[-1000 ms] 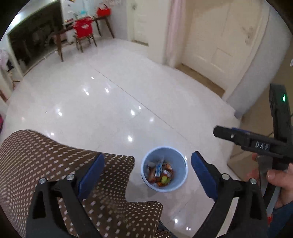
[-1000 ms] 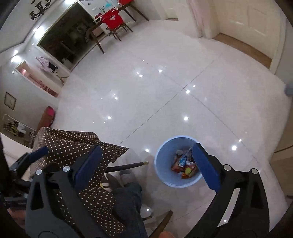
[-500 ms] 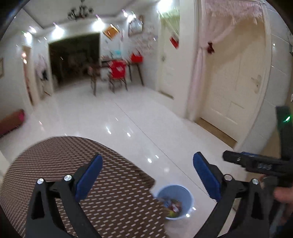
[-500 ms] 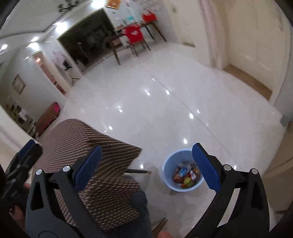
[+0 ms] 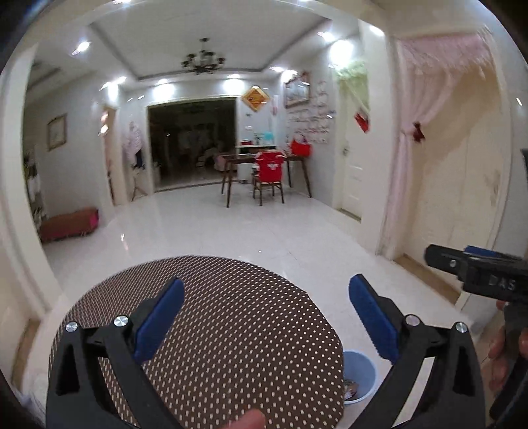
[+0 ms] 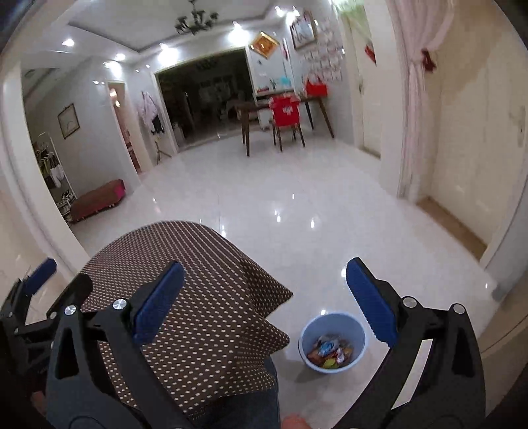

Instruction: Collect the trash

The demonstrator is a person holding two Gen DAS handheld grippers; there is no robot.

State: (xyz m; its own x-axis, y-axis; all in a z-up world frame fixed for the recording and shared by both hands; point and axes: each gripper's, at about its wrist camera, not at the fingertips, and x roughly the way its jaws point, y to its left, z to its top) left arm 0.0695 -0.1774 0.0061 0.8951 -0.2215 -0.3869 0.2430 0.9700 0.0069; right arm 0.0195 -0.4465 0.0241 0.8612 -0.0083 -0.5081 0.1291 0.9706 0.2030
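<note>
Standing upright on the glossy white tiled floor (image 6: 280, 184), the round pale-blue plastic bin (image 6: 332, 343) has its open mouth facing the ceiling and its axis vertical; it has no long side to point anywhere. Bright crumpled snack wrappers (image 6: 330, 353) lie heaped in its bottom. In the right wrist view the bin sits at about five o'clock, just beside the hanging edge of the brown white-dotted tablecloth (image 6: 198, 297) that drapes a table at seven o'clock. In the left wrist view the bin (image 5: 359, 376) is half hidden behind the cloth's round edge (image 5: 224, 330), again near five o'clock.

The right gripper (image 6: 264, 297) hangs above cloth and bin with its blue-padded fingers spread wide, holding nothing. The left gripper (image 5: 265, 316) is likewise spread wide and bare above the cloth.

Farther out, at twelve o'clock, a dark wooden table (image 6: 283, 102) with a red-covered chair (image 6: 286, 114) stands by the far wall under a black chandelier (image 6: 194, 21). A pink sheer curtain (image 6: 415, 99) hangs at two o'clock beside cream doors (image 6: 472, 125).
</note>
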